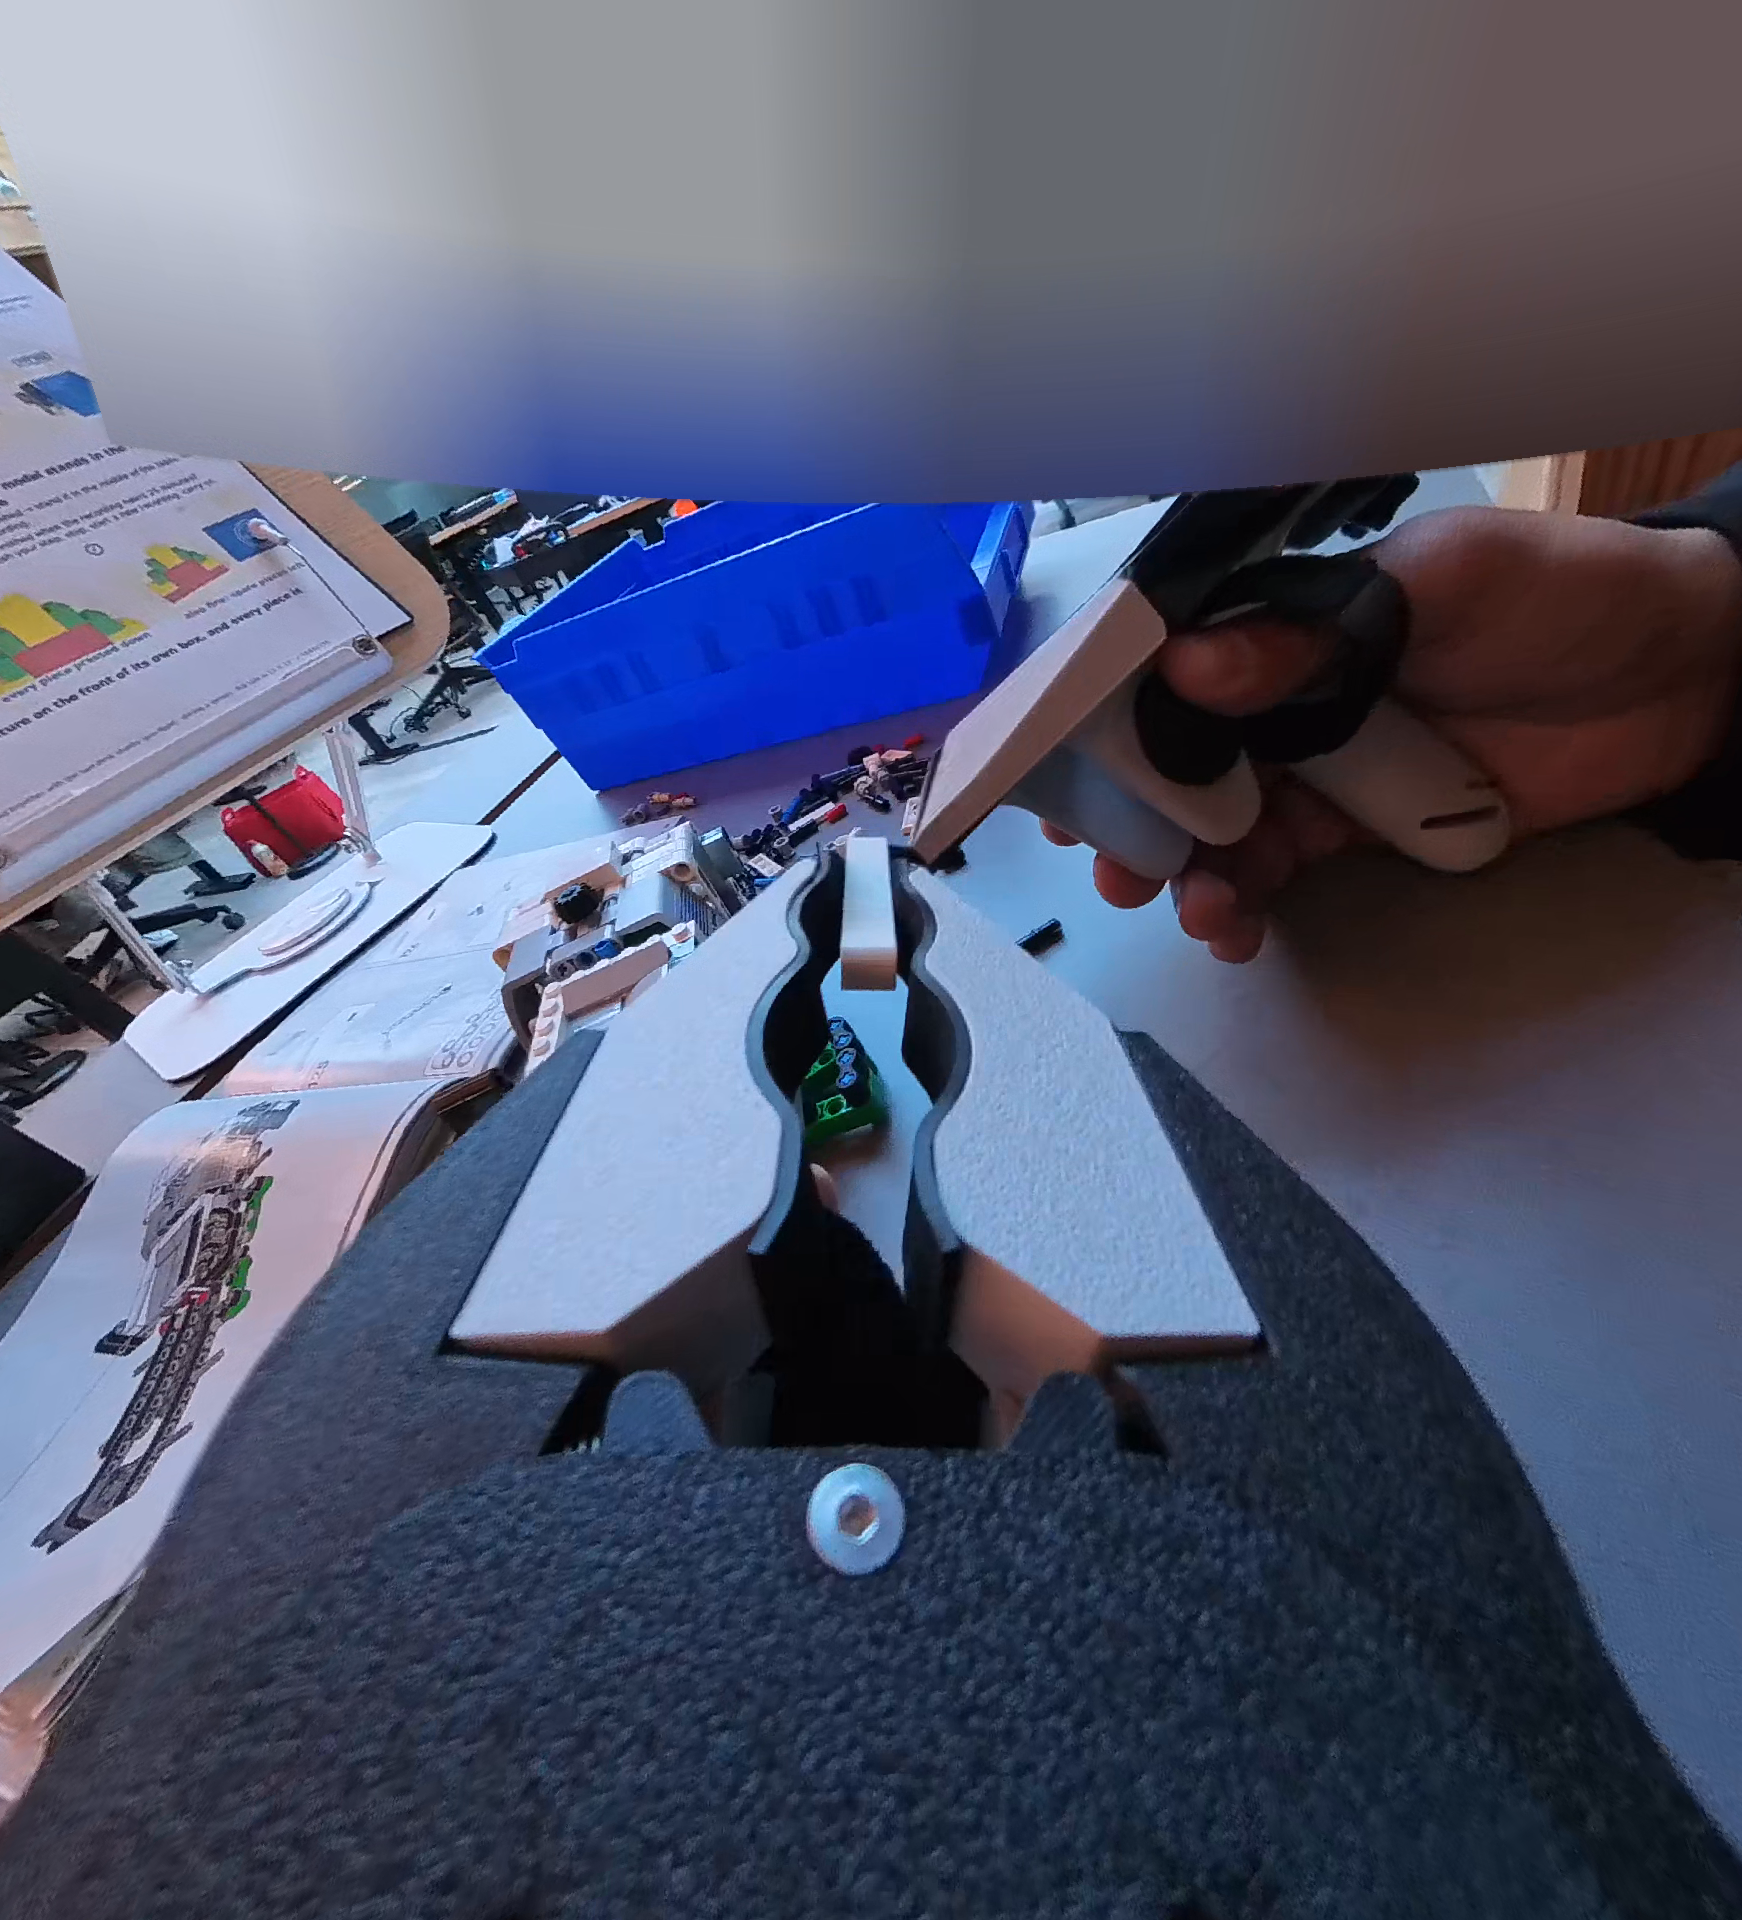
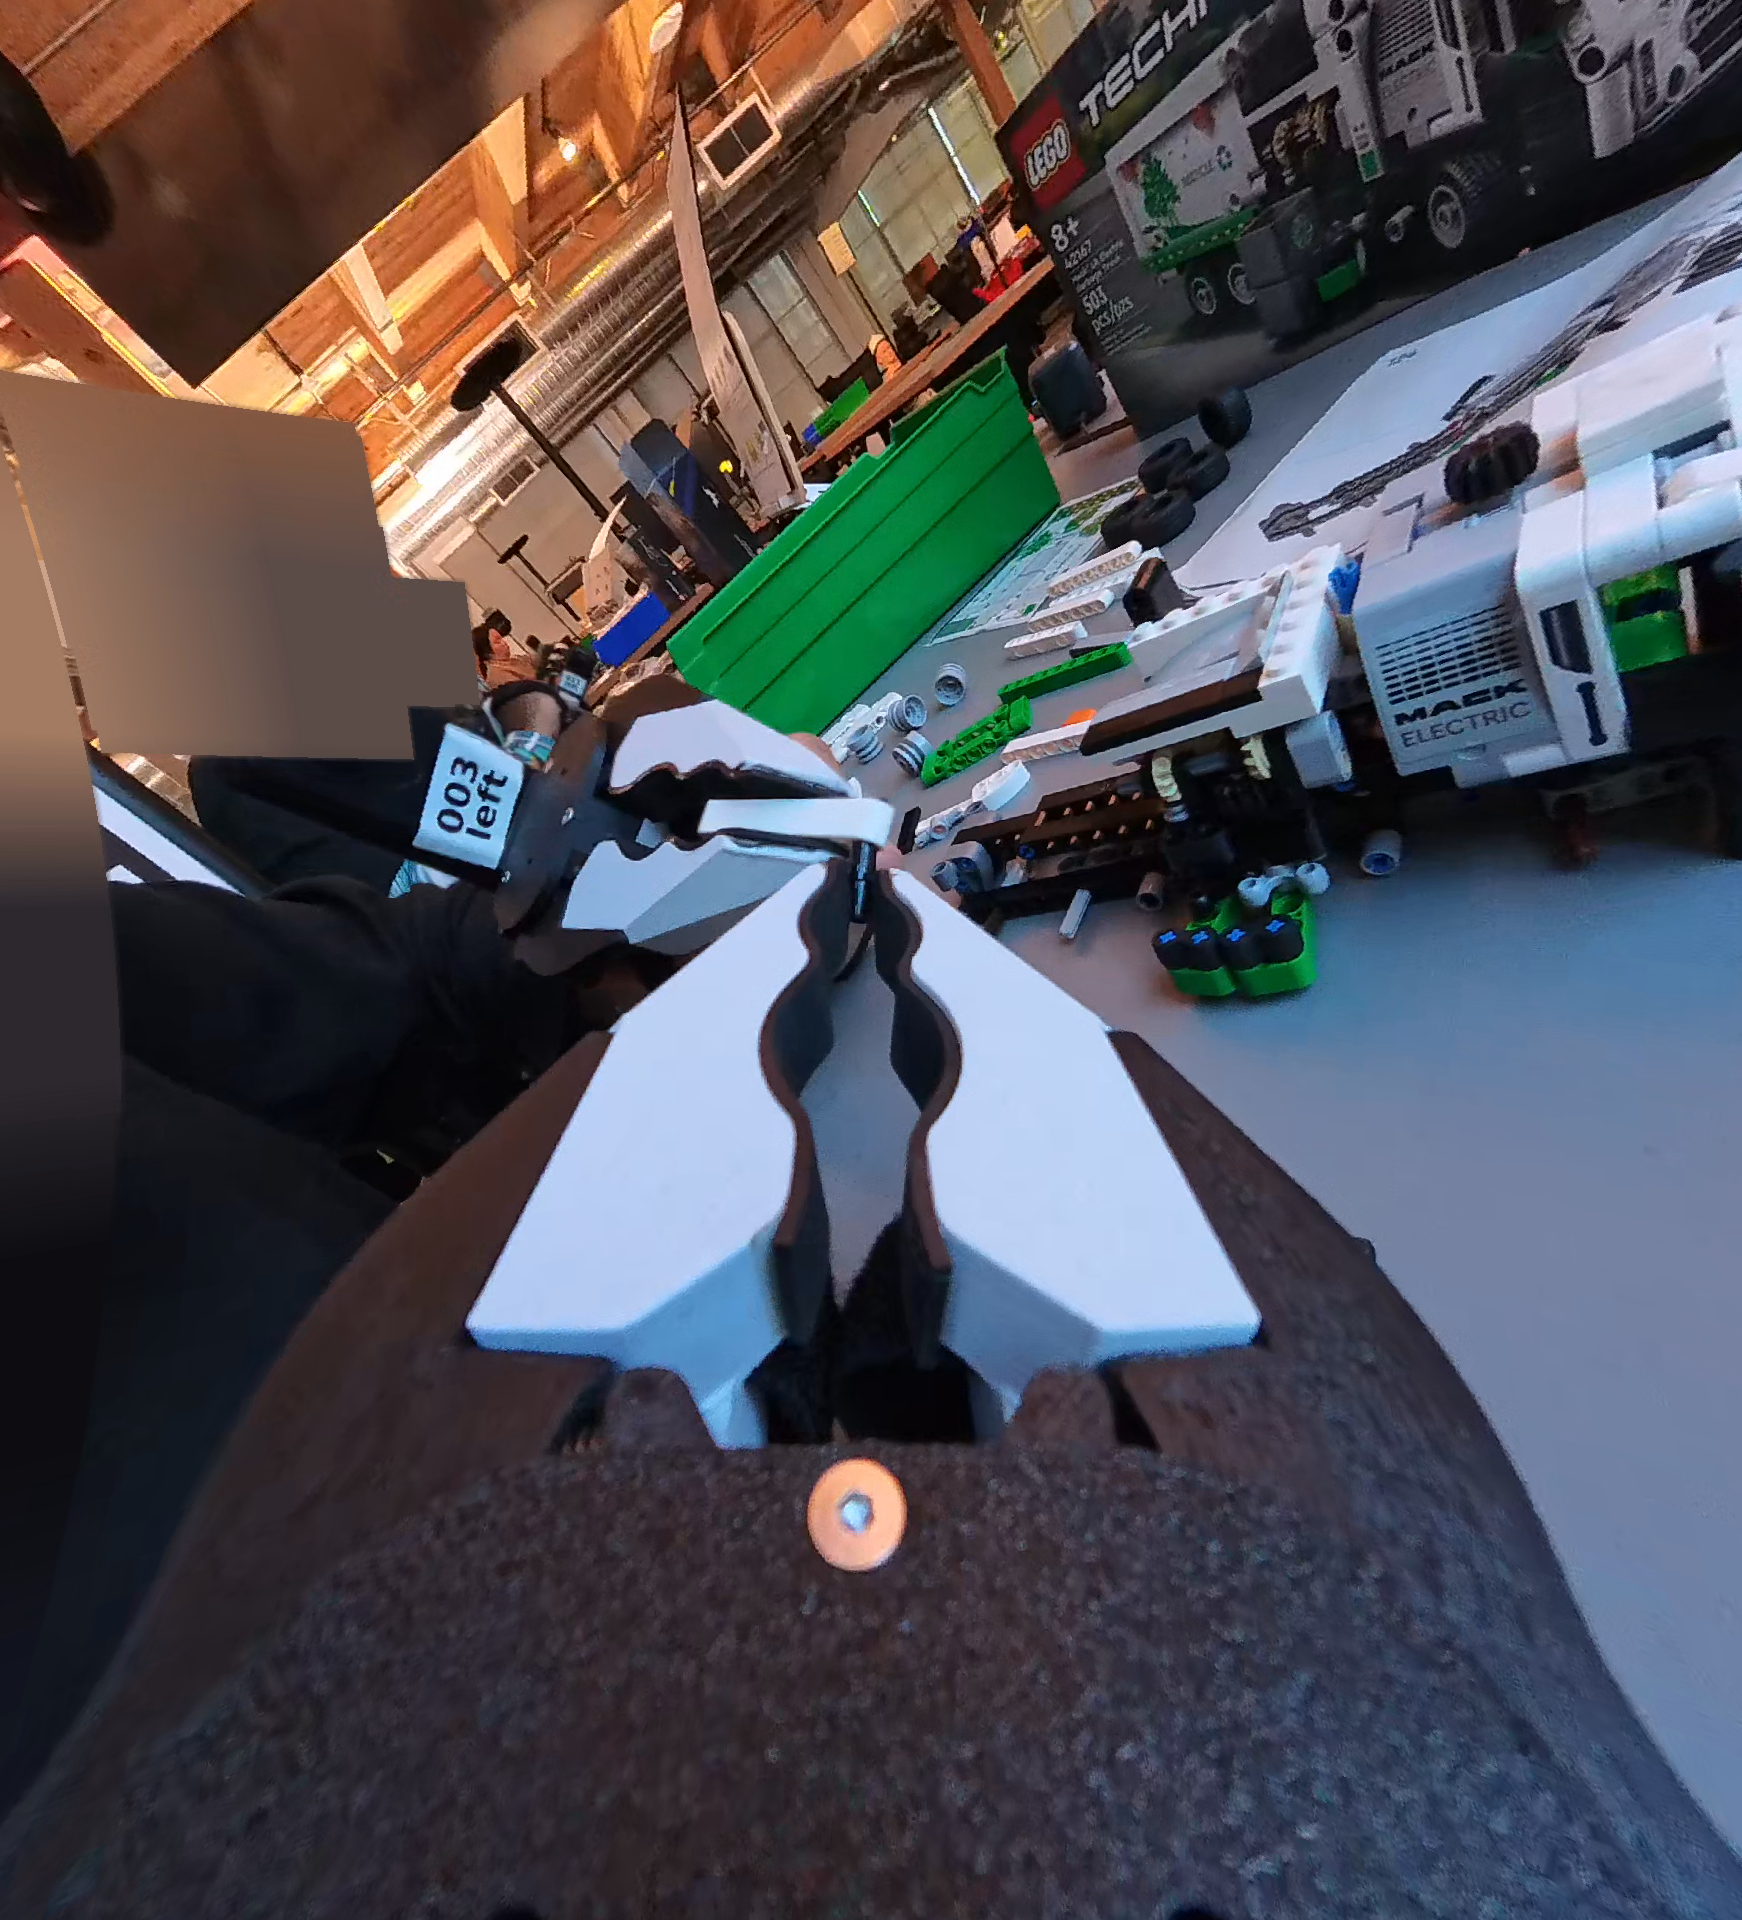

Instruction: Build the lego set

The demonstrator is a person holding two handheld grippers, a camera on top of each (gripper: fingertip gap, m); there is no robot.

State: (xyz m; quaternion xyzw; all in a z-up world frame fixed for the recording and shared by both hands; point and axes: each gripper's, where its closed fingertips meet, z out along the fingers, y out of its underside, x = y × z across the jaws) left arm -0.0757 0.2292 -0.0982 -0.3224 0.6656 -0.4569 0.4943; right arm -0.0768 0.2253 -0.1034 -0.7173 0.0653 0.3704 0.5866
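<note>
My left gripper (image 1: pixel 865 873) is shut on a white beam (image 1: pixel 867 925), which stands upright between its tips. My right gripper (image 2: pixel 859 878) is shut on a small black pin (image 2: pixel 860 885). The two tips meet: the right gripper (image 1: pixel 934 844) comes in from the upper right and touches the top of the beam. In the right wrist view the left gripper (image 2: pixel 839 821) holds the white beam (image 2: pixel 794 821) level, just left of the pin. A green sub-assembly with black pins (image 2: pixel 1241 951) lies on the table; it also shows below the left fingers (image 1: pixel 841 1091). The partly built white truck (image 2: pixel 1469 665) stands to the right.
A blue bin (image 1: pixel 773 644) stands beyond scattered small parts (image 1: pixel 846 790). The open instruction booklet (image 1: pixel 171 1299) and a sheet on a stand (image 1: pixel 119 623) are at left. A green bin (image 2: pixel 867 582), loose beams, black wheels (image 2: pixel 1173 488) and the set's box (image 2: pixel 1262 156) are farther back. Left and right tips are no more than a few centimetres apart.
</note>
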